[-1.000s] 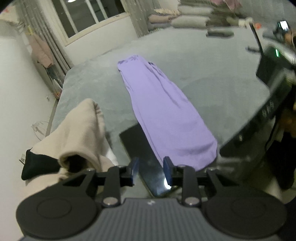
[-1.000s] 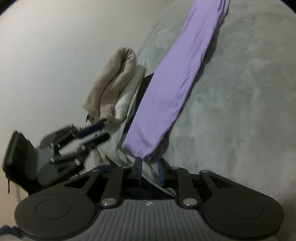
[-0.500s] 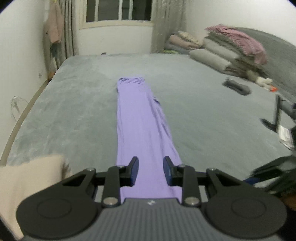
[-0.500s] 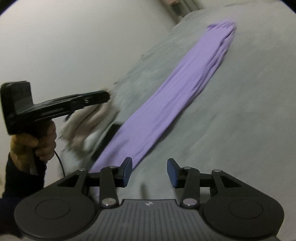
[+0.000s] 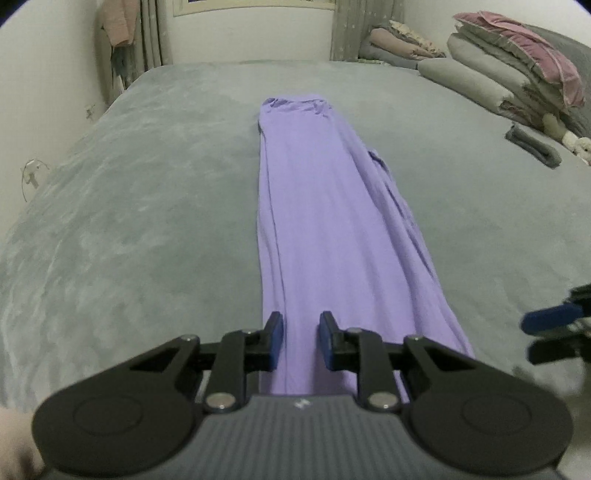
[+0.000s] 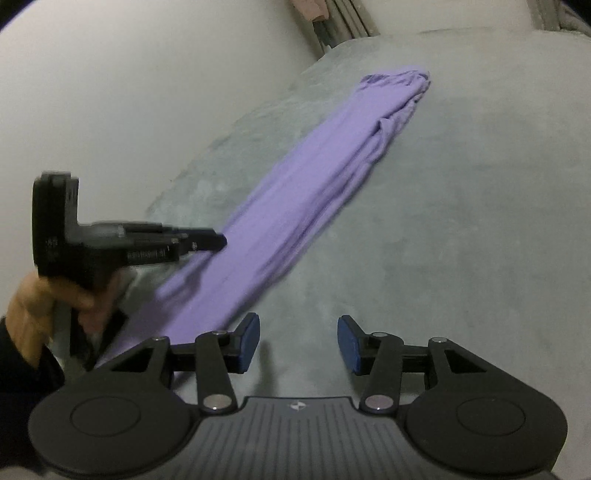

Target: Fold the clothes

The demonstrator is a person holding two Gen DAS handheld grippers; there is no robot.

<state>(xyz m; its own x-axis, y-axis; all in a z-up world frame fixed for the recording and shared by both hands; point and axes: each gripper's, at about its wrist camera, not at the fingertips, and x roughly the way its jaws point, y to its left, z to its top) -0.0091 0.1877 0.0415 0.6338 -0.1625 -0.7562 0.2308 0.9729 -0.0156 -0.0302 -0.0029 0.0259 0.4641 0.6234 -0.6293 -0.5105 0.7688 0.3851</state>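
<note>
A long purple garment (image 5: 325, 229) lies folded into a narrow strip down the grey bed (image 5: 129, 221), its far end toward the window wall. My left gripper (image 5: 301, 341) hovers over the strip's near end, fingers slightly apart with nothing between them. In the right wrist view the same purple garment (image 6: 295, 206) runs diagonally away. My right gripper (image 6: 299, 343) is open wide over bare bedcover just right of the strip's near end. The left gripper (image 6: 129, 243) shows side-on there, held in a person's hand (image 6: 33, 317).
Stacked pillows and folded bedding (image 5: 517, 74) fill the far right of the bed. A small grey item (image 5: 532, 146) lies before them. A beige cloth (image 5: 14, 443) shows at the lower left corner. Curtains (image 5: 147, 33) and a wall bound the far and left sides.
Both grippers have lifted and swung from the beige pile and dark board at the bed's near edge to face along the purple strip. The right gripper has opened wider.
</note>
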